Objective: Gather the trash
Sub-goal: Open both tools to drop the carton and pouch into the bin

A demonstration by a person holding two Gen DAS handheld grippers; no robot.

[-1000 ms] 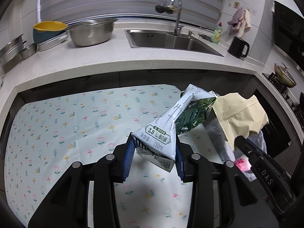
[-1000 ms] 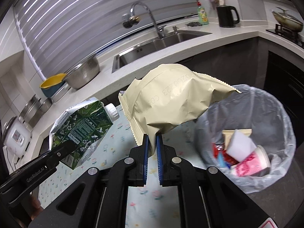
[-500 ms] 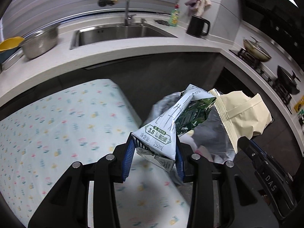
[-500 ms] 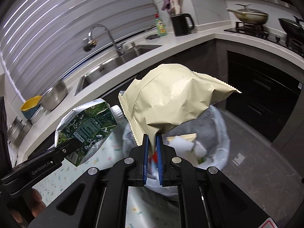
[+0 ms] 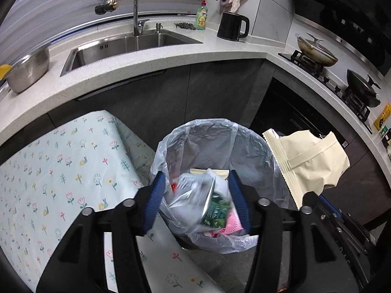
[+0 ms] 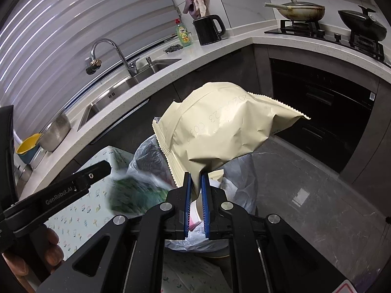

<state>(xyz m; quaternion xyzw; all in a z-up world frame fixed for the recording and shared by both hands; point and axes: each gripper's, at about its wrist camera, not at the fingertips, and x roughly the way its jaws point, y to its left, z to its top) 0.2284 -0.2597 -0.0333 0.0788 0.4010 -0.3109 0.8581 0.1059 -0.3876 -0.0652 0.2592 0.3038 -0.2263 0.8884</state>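
A bin lined with a clear plastic bag (image 5: 195, 131) stands on the floor beside the table, with several bits of trash inside. My left gripper (image 5: 195, 173) hovers over it, its jaws opening. The green and white milk carton (image 5: 212, 207) is a blur below and between the pads, touching neither, dropping into the bin. It also shows as a green blur (image 6: 132, 195) in the right wrist view, beside the left gripper's finger (image 6: 80, 183). My right gripper (image 6: 196, 178) is shut on the lower corner of a cream snack bag (image 6: 227, 134), held above the bin's right side (image 5: 312, 161).
The table with a floral cloth (image 5: 61, 171) lies left of the bin. Behind runs a white counter (image 5: 171, 58) with a sink (image 5: 127, 46), a metal colander (image 5: 29, 68), a black kettle (image 5: 231, 26) and pans on a hob (image 5: 315, 51). Grey floor (image 6: 305, 195) spreads to the right.
Both grippers swung right, from over the table to above the bin. The left jaws spread and the milk carton slipped out of them, falling. The right grip on the bag is unchanged.
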